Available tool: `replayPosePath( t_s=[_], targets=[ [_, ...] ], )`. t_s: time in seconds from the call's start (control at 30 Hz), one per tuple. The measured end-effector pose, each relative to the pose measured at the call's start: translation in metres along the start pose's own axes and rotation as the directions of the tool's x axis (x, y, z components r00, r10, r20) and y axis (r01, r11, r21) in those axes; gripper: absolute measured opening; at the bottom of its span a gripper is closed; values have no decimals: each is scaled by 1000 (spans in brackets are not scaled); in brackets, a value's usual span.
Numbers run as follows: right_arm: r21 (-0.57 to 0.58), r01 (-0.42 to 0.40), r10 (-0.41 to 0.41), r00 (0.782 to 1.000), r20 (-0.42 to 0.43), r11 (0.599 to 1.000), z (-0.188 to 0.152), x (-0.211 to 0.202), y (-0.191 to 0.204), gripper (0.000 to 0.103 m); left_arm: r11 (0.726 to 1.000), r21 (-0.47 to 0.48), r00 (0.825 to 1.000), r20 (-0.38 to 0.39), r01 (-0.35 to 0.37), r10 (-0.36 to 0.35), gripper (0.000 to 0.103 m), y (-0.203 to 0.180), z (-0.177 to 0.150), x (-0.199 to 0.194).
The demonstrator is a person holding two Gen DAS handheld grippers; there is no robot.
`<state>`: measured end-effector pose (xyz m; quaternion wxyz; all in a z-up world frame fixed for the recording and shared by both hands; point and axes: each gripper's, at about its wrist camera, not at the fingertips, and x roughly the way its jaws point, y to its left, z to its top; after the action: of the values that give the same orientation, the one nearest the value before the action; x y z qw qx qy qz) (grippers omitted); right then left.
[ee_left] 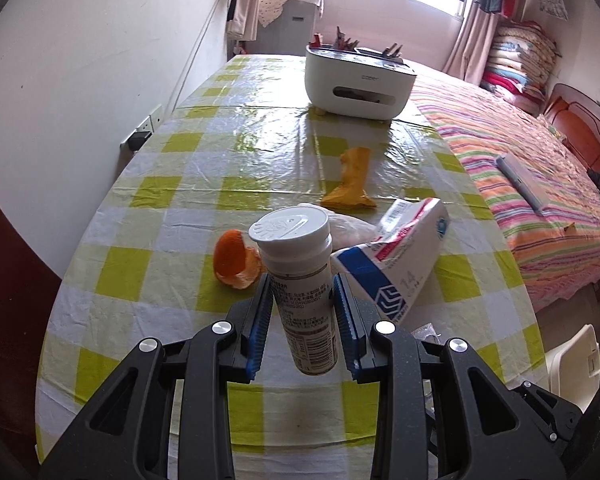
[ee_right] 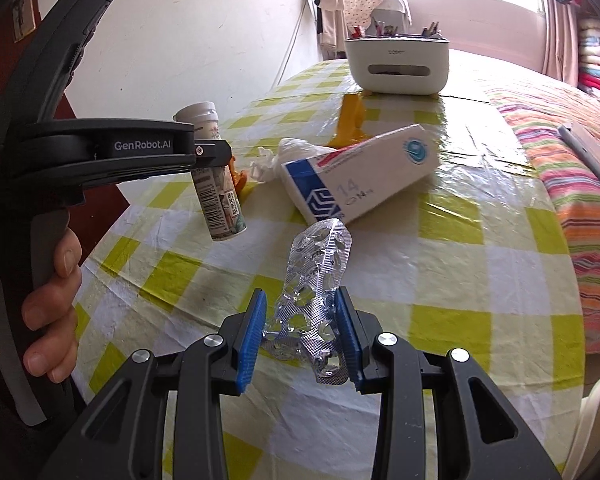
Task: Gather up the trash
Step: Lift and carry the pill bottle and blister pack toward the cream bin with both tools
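My left gripper (ee_left: 302, 284) is shut on a white pill bottle (ee_left: 300, 280) with a white cap and holds it above the checked table. The right wrist view shows this bottle (ee_right: 220, 200) hanging from the left gripper. My right gripper (ee_right: 300, 300) is shut on crumpled empty silver blister packs (ee_right: 316, 280), lifted off the cloth. On the table lie an orange peel (ee_left: 234, 258), a yellow wrapper (ee_left: 352, 178), a crumpled white plastic bag (ee_left: 350, 228) and a white-and-blue medicine box (ee_left: 396, 256); the box also shows in the right wrist view (ee_right: 360, 172).
A white desk organizer (ee_left: 358, 80) with pens stands at the table's far end. The table (ee_left: 160, 208) has a yellow-green checked plastic cloth and stands against a white wall on the left. A striped bed (ee_left: 520, 168) runs along the right. A white chair (ee_left: 572, 360) sits at lower right.
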<state>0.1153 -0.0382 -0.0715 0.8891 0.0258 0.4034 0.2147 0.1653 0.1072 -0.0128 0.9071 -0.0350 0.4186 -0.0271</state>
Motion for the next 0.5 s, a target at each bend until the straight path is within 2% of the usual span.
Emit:
replayPosePath(
  t_s=[0.5],
  targets=[
    [65, 66, -68, 997, 33, 996, -13, -32, -41, 35, 995, 77, 998, -17, 58, -57, 30, -51, -9, 1]
  ],
)
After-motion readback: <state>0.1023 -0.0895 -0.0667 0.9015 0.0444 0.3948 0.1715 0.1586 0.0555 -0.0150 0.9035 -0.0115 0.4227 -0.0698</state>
